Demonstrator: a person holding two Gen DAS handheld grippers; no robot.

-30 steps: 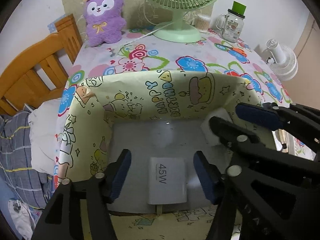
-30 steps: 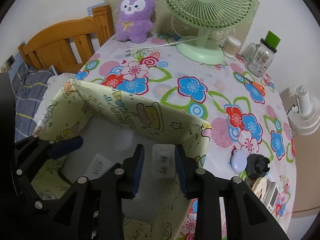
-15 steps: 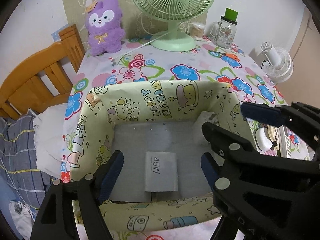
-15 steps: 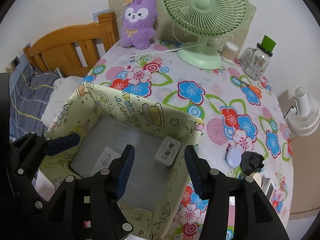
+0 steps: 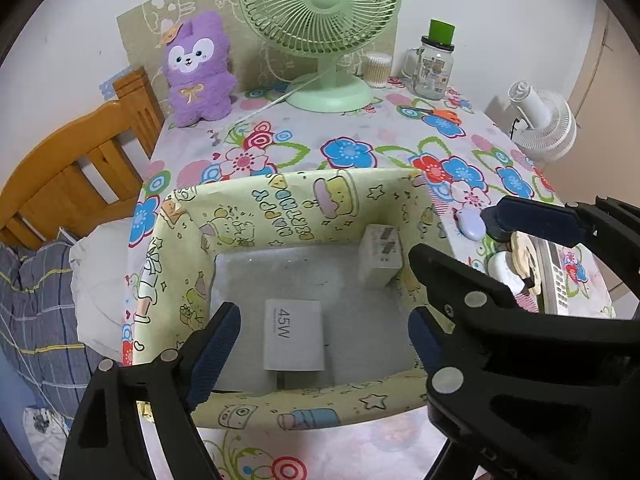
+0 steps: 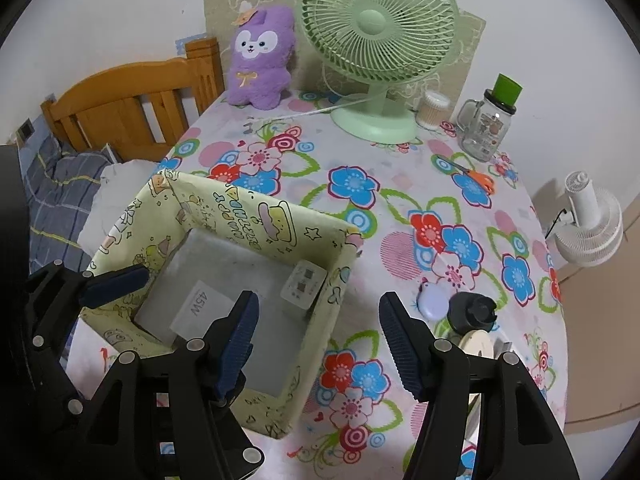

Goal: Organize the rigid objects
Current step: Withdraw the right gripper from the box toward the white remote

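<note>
Both tools spread, empty; right tool (image 6: 318,332) withdrawn, adapter (image 6: 303,287) left in box (image 6: 256,216).

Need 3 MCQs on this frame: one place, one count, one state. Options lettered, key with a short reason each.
1. Where does the small white adapter sit?
A. on the tablecloth beside the scissors
B. in the box, leaning in its right-hand corner
C. between the right gripper's fingers

2. How many white items lie inside the yellow cartoon box?
A. one
B. two
C. four

3. What state is the right gripper in?
A. open and empty
B. shut on the adapter
C. shut on the scissors

Key:
1 B: it stands tilted against the box wall, in the corner.
2 B: the 45W charger lies flat on the box floor, and the adapter makes two.
3 A: its fingers stand wide apart with only box rim and tablecloth between them.
</note>
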